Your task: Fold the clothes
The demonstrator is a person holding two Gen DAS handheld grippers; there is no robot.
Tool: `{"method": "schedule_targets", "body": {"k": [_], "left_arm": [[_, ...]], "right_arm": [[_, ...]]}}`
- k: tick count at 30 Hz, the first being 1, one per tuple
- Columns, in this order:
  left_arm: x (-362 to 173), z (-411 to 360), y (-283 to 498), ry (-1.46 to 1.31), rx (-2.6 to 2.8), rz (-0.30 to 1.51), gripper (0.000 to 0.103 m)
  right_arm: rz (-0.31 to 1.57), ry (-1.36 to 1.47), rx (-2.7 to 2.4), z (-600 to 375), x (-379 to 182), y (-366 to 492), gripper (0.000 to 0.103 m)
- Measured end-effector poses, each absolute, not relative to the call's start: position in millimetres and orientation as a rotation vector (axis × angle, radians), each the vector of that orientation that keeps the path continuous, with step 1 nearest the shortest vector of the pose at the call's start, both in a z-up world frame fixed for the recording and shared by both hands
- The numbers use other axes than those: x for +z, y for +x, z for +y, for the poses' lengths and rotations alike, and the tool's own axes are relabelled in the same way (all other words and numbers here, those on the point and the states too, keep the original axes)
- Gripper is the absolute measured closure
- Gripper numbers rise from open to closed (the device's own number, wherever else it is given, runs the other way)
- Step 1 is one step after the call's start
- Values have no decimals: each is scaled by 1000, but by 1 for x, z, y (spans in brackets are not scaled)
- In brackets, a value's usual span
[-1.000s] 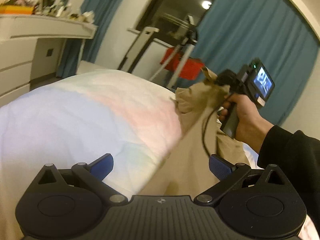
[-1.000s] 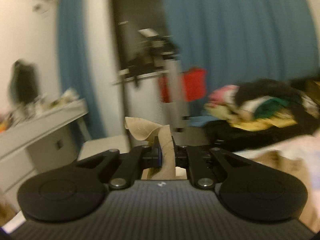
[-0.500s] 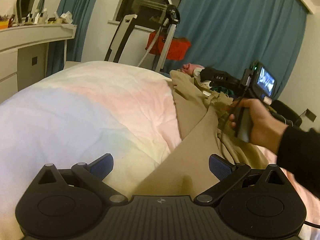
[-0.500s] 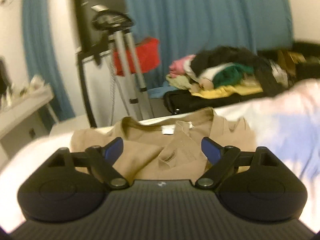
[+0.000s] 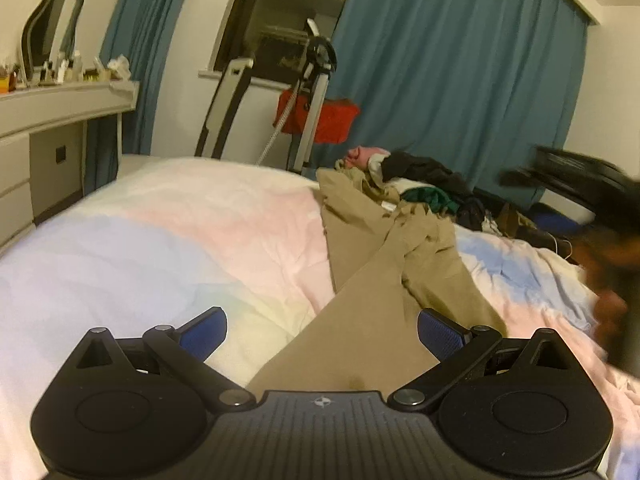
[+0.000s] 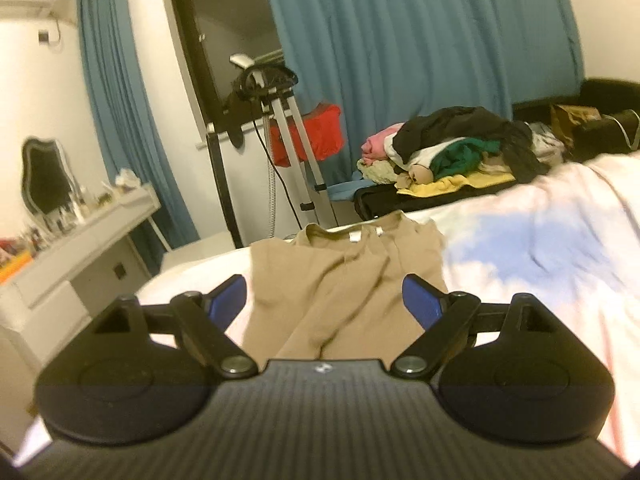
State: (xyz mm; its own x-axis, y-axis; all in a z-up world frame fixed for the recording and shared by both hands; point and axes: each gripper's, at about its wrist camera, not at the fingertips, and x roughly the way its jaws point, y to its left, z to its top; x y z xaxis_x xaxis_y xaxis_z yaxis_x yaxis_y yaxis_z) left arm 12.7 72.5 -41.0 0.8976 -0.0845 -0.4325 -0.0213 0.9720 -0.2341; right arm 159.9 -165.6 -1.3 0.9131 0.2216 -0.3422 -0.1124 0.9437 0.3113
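Left wrist view: your left gripper (image 5: 322, 330) has its jaws spread wide, nothing between the blue pads (image 5: 204, 330). The tan trousers (image 5: 384, 264) lie on the pastel bedspread (image 5: 160, 240), running from just under the gripper up toward the far edge of the bed, rumpled at the far end. Your right hand (image 5: 608, 300) is a blurred shape at the right edge; too smeared to read.

Right wrist view: your right gripper (image 6: 324, 304) is also wide apart and holds nothing. The trousers (image 6: 344, 276) sit right ahead of it, waistband at the far end with a white label showing, fabric reaching down between the fingers (image 6: 420, 300). I can't tell whether either finger touches the cloth. Clothes pile (image 6: 452, 148) sits beyond the bed, well apart from the trousers. White dresser (image 6: 80, 248) on the left.
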Motion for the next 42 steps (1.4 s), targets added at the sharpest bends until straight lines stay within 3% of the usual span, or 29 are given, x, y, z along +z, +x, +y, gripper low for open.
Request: {"method": "schedule_targets", "body": {"k": [9, 19, 26, 28, 30, 32, 35, 42], "left_arm": [[-13, 79, -29, -297, -21, 503, 1], [-41, 140, -16, -589, 173, 777, 6], [-73, 143, 3, -632, 220, 934, 27], [-77, 139, 5, -602, 247, 957, 40], [-77, 135, 4, -574, 261, 953, 70], [-73, 130, 0, -551, 257, 943, 86], [-48, 106, -18, -409, 236, 849, 92], [-2, 21, -82, -54, 17, 652, 93]], "right_arm": [[407, 310, 184, -198, 1, 28, 17], [516, 475, 189, -224, -29, 12, 17], [568, 536, 179, -236, -47, 15, 17], [582, 558, 171, -240, -51, 17, 17], [590, 572, 163, -243, -52, 18, 17], [593, 583, 159, -245, -53, 19, 17], [584, 594, 159, -249, -51, 16, 17], [580, 644, 149, -261, -51, 16, 17]]}}
